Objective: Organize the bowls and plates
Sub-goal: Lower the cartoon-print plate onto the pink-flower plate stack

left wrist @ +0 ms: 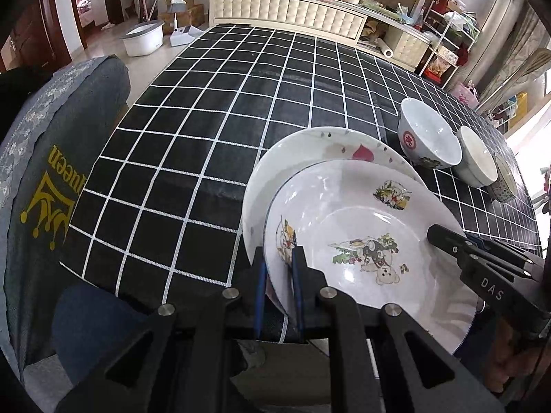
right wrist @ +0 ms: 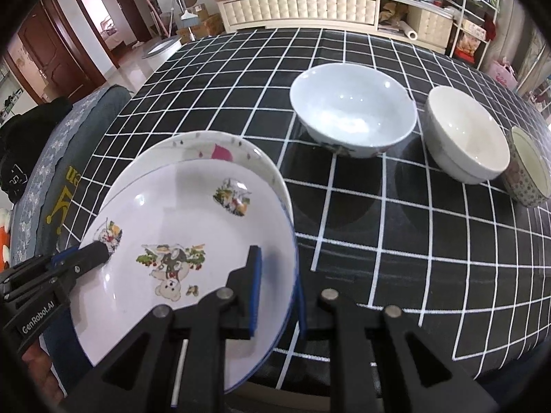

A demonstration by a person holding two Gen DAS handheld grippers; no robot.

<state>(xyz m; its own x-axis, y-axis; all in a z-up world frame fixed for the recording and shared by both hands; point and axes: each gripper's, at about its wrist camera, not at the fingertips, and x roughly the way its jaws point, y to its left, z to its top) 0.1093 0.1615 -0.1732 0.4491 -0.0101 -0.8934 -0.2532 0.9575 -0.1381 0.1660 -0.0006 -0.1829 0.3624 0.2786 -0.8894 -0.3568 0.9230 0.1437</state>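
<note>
A white plate with cartoon bear pictures is held over the near edge of the table. My left gripper is shut on its left rim, and my right gripper is shut on its right rim. Each gripper shows in the other's view: the right gripper and the left gripper. Under and behind it lies a second white plate with a pink motif. Three bowls stand to the right: a large white bowl, a cream bowl and a small patterned bowl.
The table wears a black cloth with a white grid. A chair with a grey cover and a gold crown print stands at the table's left side. A cluttered sideboard runs along the far wall.
</note>
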